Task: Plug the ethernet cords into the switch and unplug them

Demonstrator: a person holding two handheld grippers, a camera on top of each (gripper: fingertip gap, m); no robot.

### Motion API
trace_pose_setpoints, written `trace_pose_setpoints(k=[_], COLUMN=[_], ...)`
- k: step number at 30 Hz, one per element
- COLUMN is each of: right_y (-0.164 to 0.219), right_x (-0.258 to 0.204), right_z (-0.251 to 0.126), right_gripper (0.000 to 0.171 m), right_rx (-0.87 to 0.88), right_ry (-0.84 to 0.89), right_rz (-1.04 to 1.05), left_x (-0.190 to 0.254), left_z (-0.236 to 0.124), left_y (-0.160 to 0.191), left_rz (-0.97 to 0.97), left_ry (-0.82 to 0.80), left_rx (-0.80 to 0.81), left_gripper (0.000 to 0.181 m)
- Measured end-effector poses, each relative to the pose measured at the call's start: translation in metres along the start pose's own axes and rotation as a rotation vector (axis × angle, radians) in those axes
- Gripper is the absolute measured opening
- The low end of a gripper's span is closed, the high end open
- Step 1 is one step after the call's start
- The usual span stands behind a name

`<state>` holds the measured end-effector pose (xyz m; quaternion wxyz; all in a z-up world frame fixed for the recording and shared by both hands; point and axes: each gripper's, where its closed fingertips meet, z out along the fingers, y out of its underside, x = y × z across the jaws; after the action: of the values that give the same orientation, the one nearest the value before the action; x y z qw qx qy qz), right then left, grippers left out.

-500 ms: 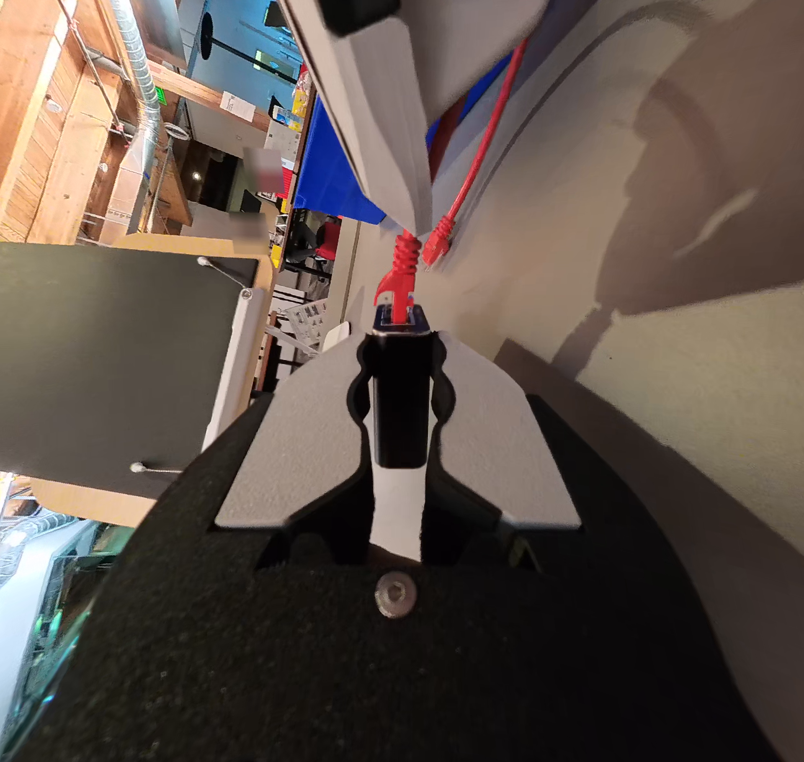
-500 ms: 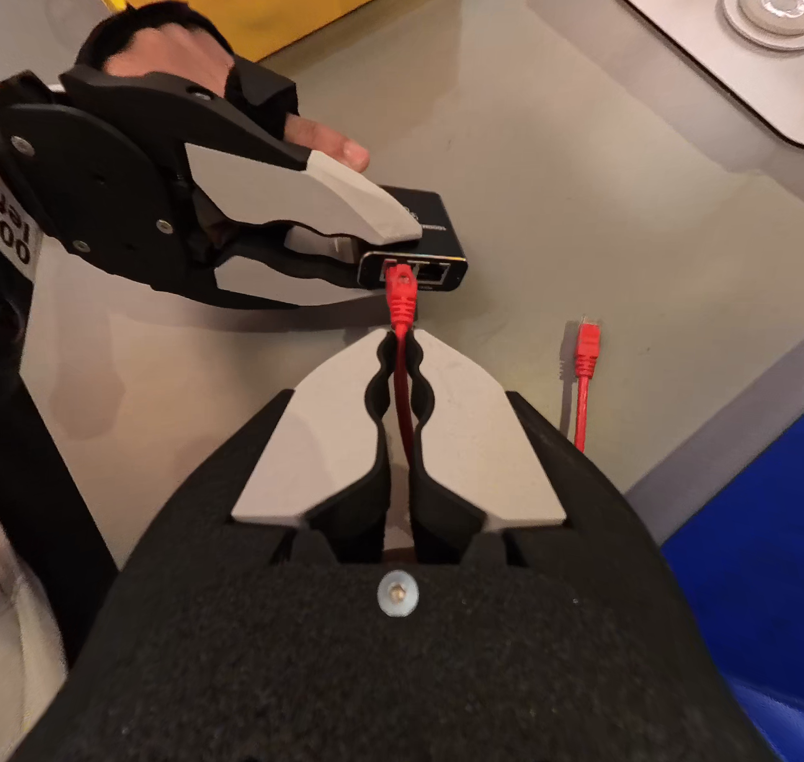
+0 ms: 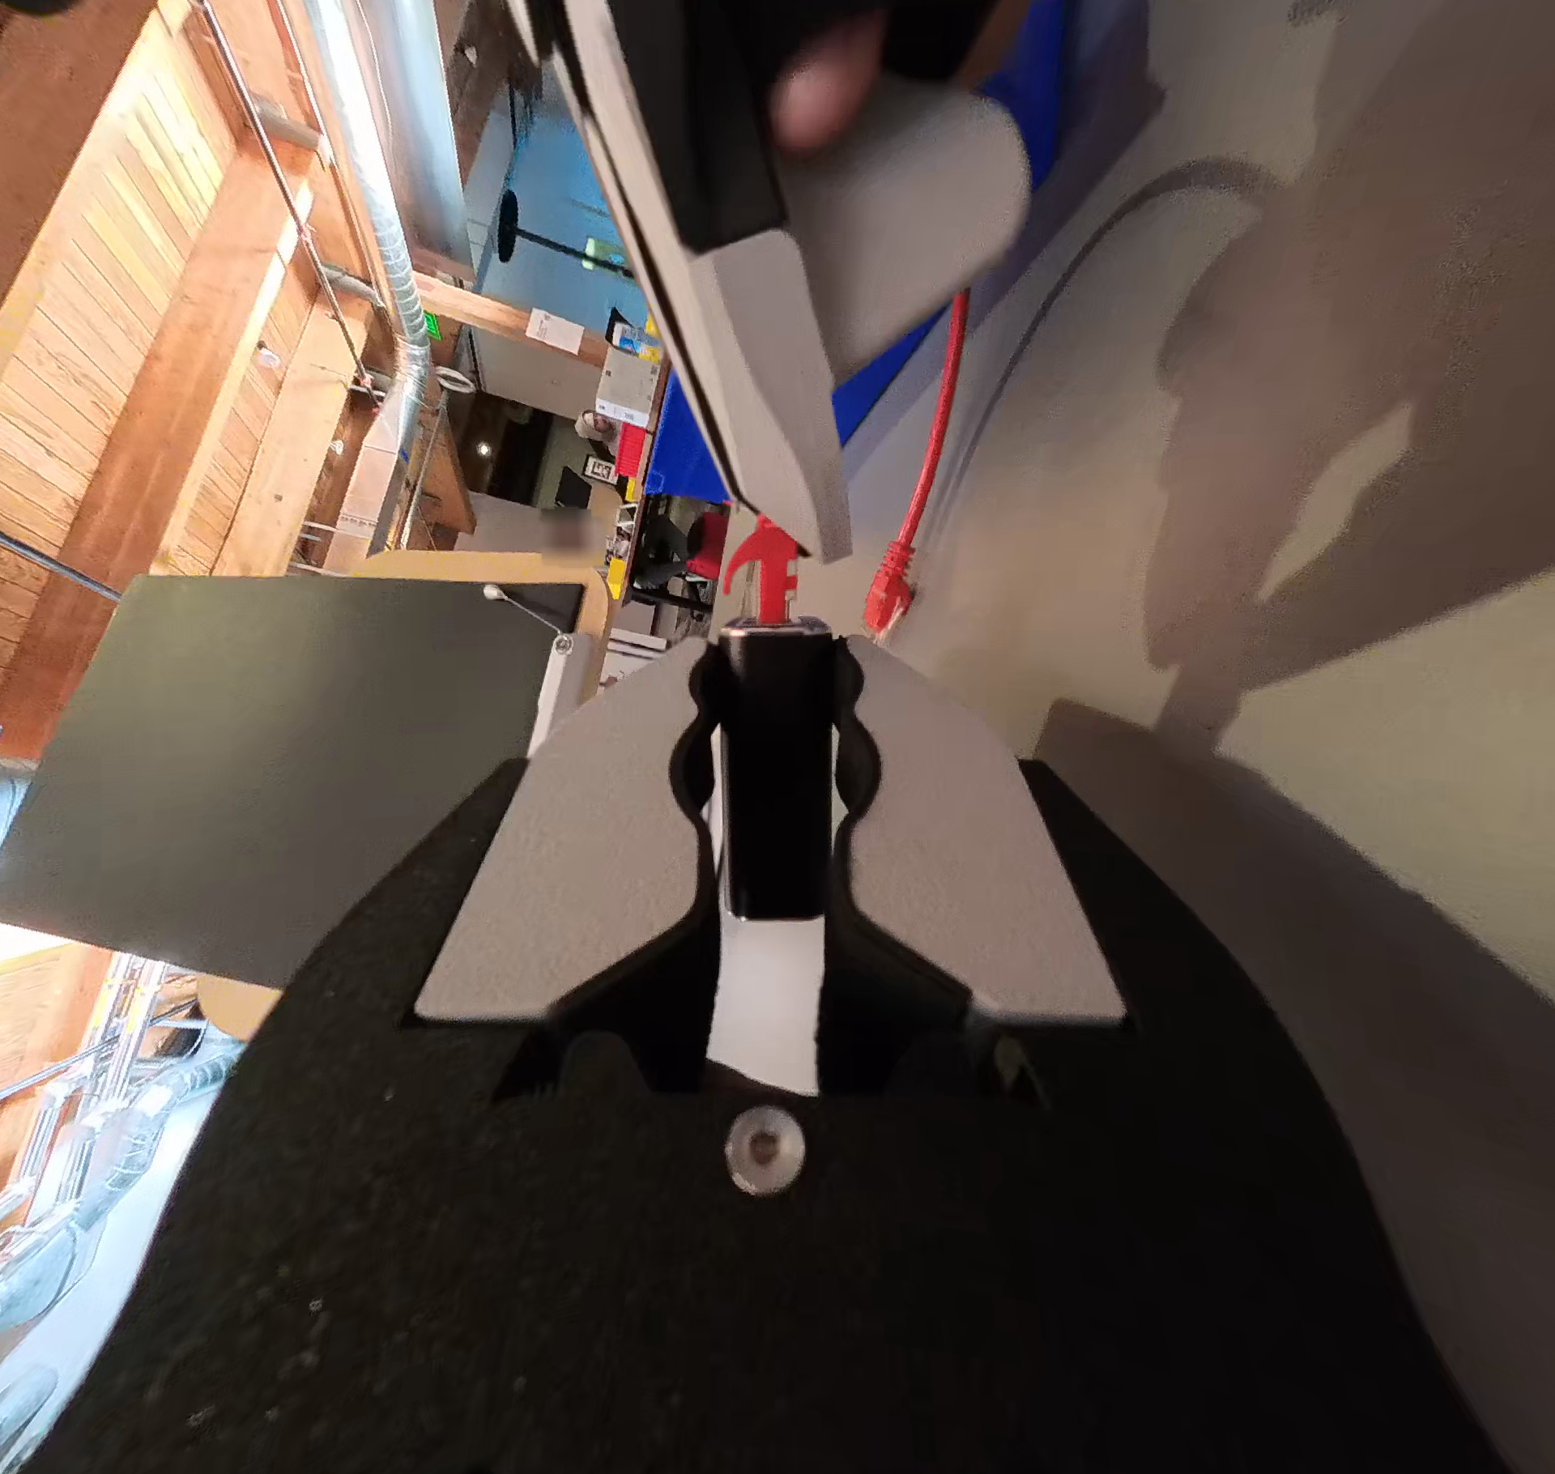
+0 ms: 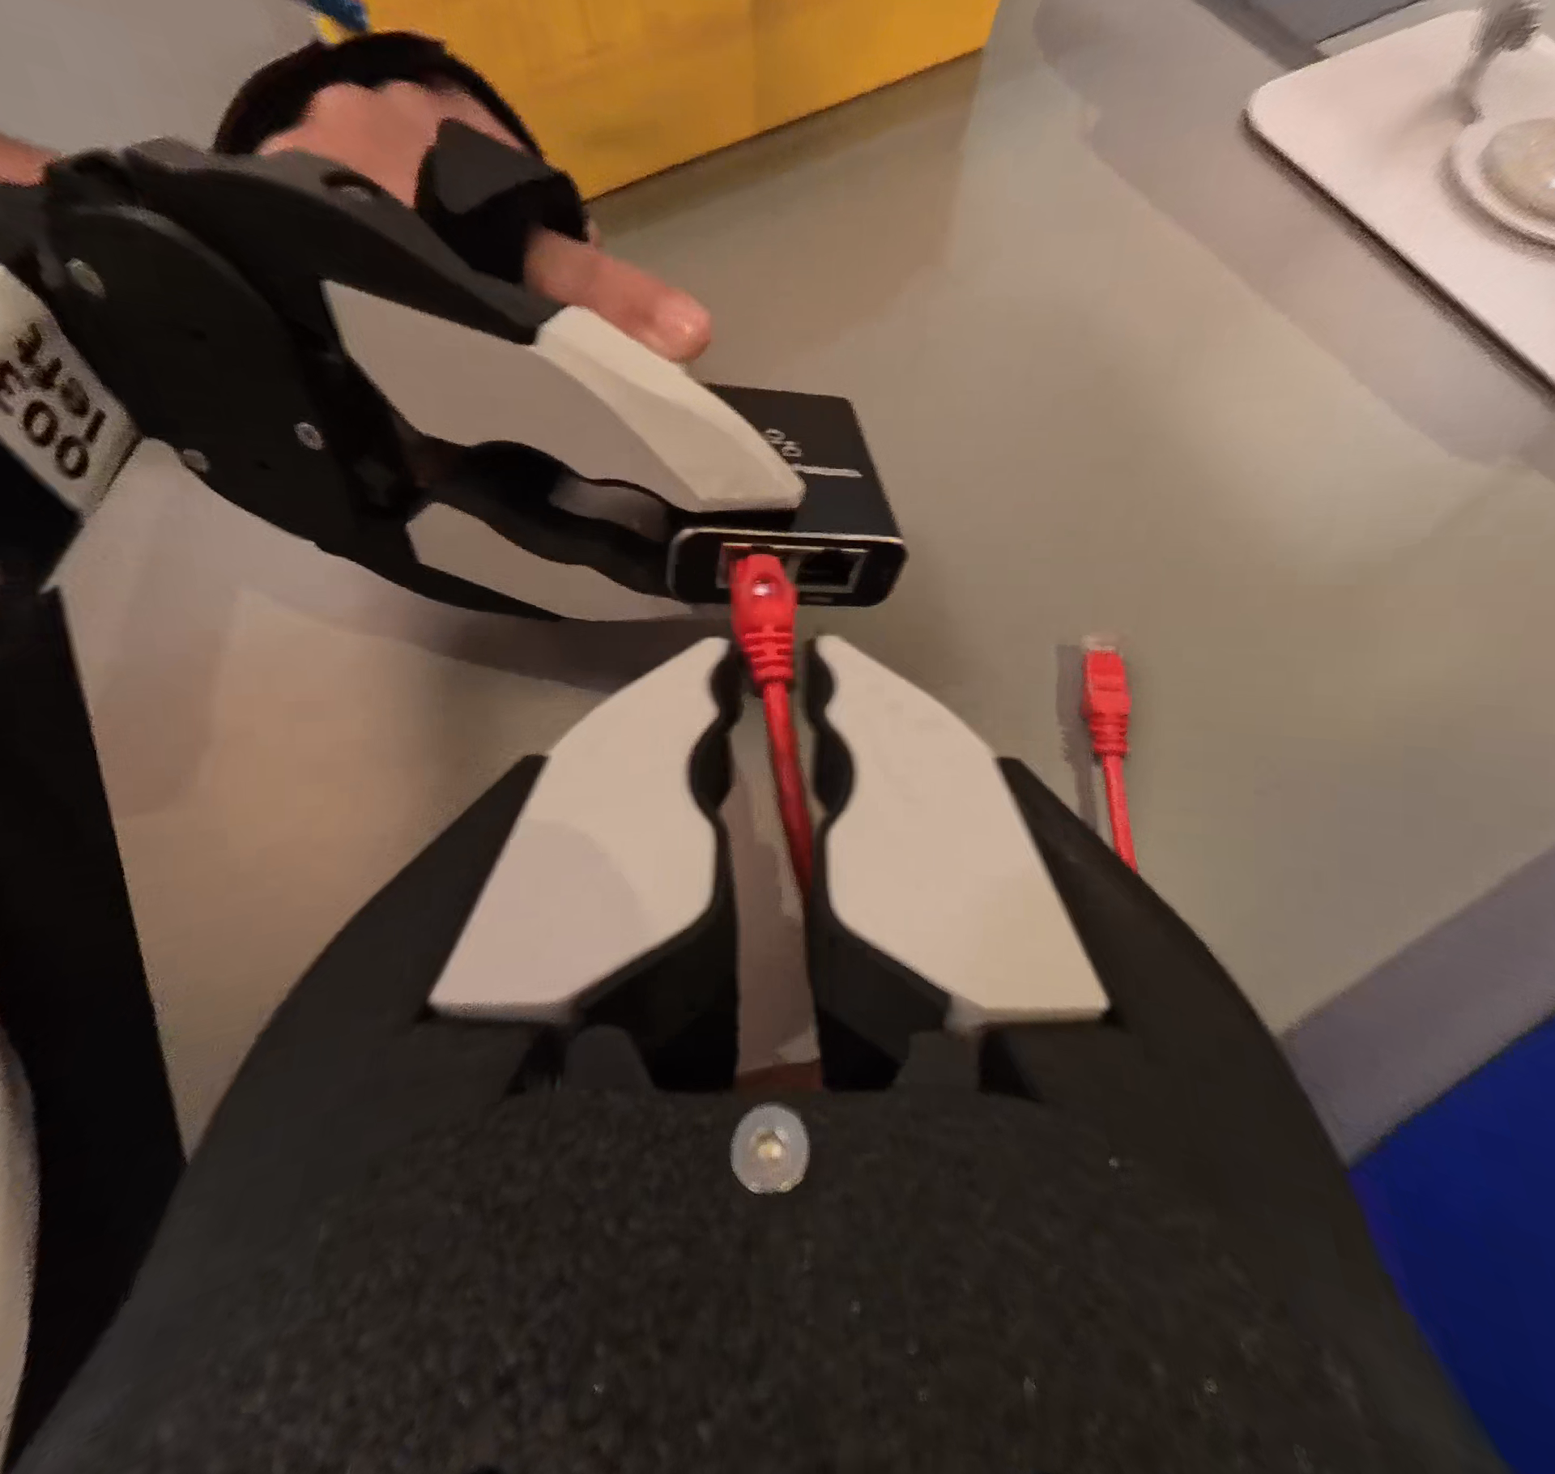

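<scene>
1. The left gripper (image 3: 774, 651) clamps the black switch (image 3: 776, 777) between its jaws, holding it just above the grey table (image 4: 1094, 390).
2. The right gripper (image 4: 770, 651) has narrow, parted jaws; a red cord (image 4: 787, 760) runs loosely between them, its plug (image 4: 761, 601) seated in the switch's left port.
3. A second red cord (image 4: 1106, 710) lies loose on the table just right of the right gripper.

The switch (image 4: 850, 457) is showing a smooth black casing with a faint sheen, metal or plastic, hard to tell. The plugged ethernet cord (image 4: 778, 727) and the loose ethernet cord (image 4: 1106, 727) are wearing glossy red plastic jackets with ribbed boots. The right gripper (image 4: 770, 651) is showing matt grey jaws on a rough, grainy black body. The counter (image 4: 1094, 390) is looking smooth, grey and satin.
</scene>
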<state>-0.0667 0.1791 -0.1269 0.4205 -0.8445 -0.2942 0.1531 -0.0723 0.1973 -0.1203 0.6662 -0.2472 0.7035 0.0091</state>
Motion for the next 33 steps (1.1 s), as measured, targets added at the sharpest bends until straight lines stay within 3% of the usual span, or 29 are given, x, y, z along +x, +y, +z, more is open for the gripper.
trace_pose_setpoints(k=[7, 9, 11, 17, 27, 33], right_y=[-0.003, -0.003, -0.003, -0.006, 0.022, 0.004], right_x=[-0.002, -0.009, -0.01, -0.012, 0.002, -0.006], right_z=[0.003, 0.004, 0.006, 0.006, 0.014, 0.003], right_gripper=[0.01, 0.01, 0.01, 0.01, 0.01, 0.01], right_rx=[0.007, -0.015, -0.038, -0.04, -0.145, -0.046], right_ry=[0.048, 0.023, 0.054, 0.058, 0.117, 0.031], right_rz=[-0.051, -0.049, -0.052, -0.013, -0.058, -0.038], left_x=[0.0, 0.001, 0.006, 0.005, 0.016, 0.005], left_z=[0.004, 0.009, 0.01, 0.009, 0.006, 0.018], left_y=[0.012, 0.026, 0.028, 0.028, 0.003, 0.028], left_rz=[-0.073, -0.105, -0.113, -0.108, 0.118, -0.018], left_ry=[0.002, 0.007, 0.039, 0.037, -0.009, 0.008], left_rx=[-0.038, -0.109, -0.103, -0.119, -0.106, -0.213], left_gripper=[0.026, 0.035, 0.026, 0.026, 0.025, 0.026])
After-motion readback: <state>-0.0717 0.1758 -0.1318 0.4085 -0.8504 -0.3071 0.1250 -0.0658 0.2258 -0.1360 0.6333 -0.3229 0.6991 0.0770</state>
